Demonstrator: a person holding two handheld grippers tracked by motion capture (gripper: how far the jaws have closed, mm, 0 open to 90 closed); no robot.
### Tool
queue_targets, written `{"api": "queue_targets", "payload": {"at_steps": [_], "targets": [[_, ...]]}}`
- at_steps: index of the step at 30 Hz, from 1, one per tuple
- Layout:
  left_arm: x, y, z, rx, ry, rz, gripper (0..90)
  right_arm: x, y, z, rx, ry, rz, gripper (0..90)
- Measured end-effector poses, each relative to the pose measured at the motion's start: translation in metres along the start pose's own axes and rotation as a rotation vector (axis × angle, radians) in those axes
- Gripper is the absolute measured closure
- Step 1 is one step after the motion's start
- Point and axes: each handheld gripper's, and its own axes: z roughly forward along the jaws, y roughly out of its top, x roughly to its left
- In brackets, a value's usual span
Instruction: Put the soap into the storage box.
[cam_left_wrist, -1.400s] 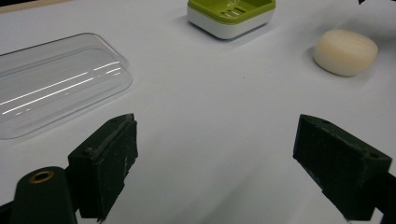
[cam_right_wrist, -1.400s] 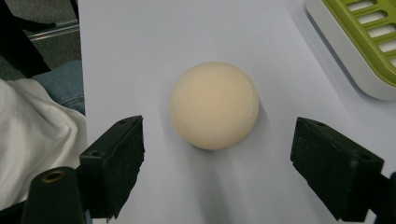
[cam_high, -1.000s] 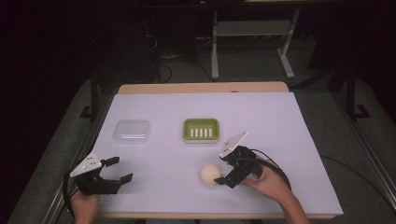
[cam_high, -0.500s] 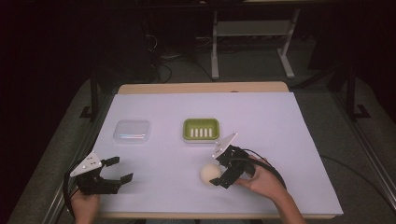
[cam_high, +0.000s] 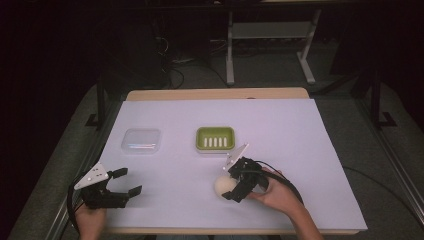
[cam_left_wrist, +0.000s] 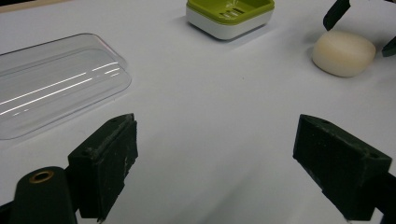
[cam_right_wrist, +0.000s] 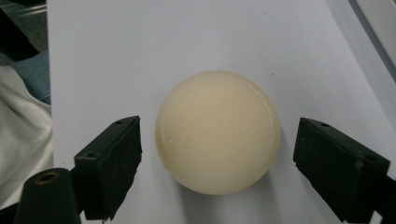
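Right tool (cam_right_wrist: 218, 154) spread wide, cream soap (cam_right_wrist: 218, 131) between its jaws untouched, left tool (cam_left_wrist: 219, 163) released

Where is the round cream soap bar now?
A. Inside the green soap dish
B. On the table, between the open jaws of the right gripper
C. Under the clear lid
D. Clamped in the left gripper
B: the soap bar lies on the white table with a gap to each jaw of the right gripper.

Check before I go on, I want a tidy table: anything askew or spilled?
Nothing spilled or damaged. The soap lies loose on the table, outside its green dish; the clear lid lies apart.
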Motion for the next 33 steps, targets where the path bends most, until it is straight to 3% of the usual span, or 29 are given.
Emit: {"api": "queue_targets", "payload": {"at_steps": [21, 33], "targets": [[-0.001, 0.000, -0.001, -0.003, 0.000, 0.000, 13.3, 0.000, 0.001, 0.011, 0.021, 0.000, -0.026, 14.9], [-0.001, -0.001, -0.001, -0.001, -0.005, 0.006, 13.3, -0.001, 0.000, 0.018, 0.020, 0.018, -0.010, 14.9]]}}
